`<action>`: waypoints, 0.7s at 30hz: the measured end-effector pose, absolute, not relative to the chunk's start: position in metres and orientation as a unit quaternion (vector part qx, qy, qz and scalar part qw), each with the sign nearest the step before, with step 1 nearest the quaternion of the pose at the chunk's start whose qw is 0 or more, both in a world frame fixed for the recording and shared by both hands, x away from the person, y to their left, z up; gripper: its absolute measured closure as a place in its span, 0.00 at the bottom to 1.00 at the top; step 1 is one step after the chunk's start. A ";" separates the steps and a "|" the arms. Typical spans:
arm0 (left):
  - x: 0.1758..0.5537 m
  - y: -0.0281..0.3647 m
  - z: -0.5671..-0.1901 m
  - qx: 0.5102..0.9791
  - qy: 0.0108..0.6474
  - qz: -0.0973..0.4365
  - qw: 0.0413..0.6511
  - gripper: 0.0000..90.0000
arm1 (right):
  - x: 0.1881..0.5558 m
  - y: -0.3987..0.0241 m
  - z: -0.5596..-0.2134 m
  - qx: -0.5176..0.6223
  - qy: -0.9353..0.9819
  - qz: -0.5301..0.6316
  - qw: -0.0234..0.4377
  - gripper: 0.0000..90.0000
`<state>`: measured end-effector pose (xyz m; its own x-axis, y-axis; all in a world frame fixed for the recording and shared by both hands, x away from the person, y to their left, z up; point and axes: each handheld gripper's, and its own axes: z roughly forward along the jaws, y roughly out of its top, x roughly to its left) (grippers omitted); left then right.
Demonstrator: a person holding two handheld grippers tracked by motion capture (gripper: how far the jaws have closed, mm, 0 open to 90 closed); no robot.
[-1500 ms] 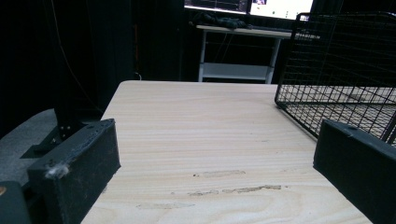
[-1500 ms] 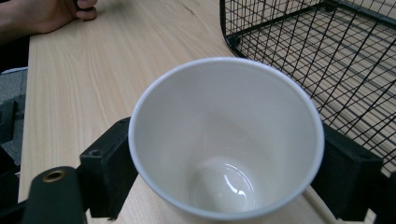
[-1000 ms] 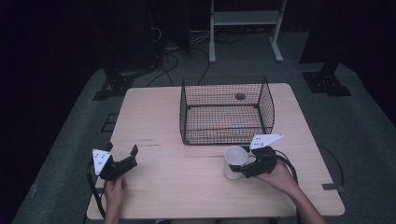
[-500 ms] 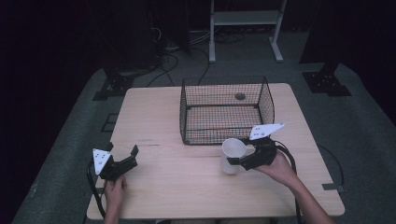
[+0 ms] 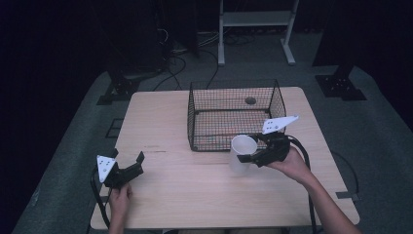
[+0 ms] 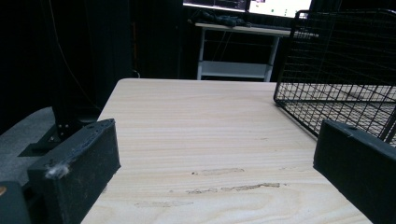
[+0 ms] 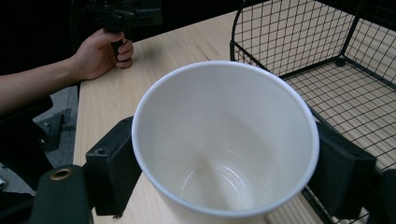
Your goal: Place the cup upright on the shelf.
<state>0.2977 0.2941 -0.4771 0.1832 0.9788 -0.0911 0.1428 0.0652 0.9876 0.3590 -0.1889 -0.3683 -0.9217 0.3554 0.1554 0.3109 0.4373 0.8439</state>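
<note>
A white paper cup (image 5: 242,153) hangs just above the wooden table (image 5: 175,122), close to the front wall of the black wire basket (image 5: 234,114). My right gripper (image 5: 249,157) is shut on the white cup, and in the right gripper view both jaws press the sides of the empty white cup (image 7: 226,144), whose mouth faces the camera. My left gripper (image 5: 127,163) rests low at the table's front left, open, with nothing between its jaws. In the left gripper view my left gripper (image 6: 219,172) looks across bare wood toward the wire basket (image 6: 345,70).
The basket (image 7: 322,51) stands at the middle back of the table with a small dark round object (image 5: 250,101) on its floor. A white metal stand (image 5: 255,22) and cables lie on the floor beyond the table. Bare tabletop (image 6: 196,121) stretches between the two hands.
My right gripper has lifted the white cup off the table and carried it up toward the basket. The left gripper has stayed where it was.
</note>
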 end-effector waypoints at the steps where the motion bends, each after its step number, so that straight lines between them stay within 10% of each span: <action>1: 0.298 0.294 -0.477 0.558 0.502 0.395 0.530 0.00 | 0.360 -0.189 -0.366 0.194 0.848 0.493 0.024 0.22; 21: 0.298 0.293 -0.477 0.559 0.502 0.394 0.529 0.00 | 0.378 -0.178 -0.348 0.175 0.853 0.492 0.009 0.22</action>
<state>0.2978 0.2935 -0.4772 0.1853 0.9785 -0.0905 0.1435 0.0642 0.9876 0.3784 -0.1779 -0.3481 -0.9389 0.3071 0.1555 0.2885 0.4558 0.8420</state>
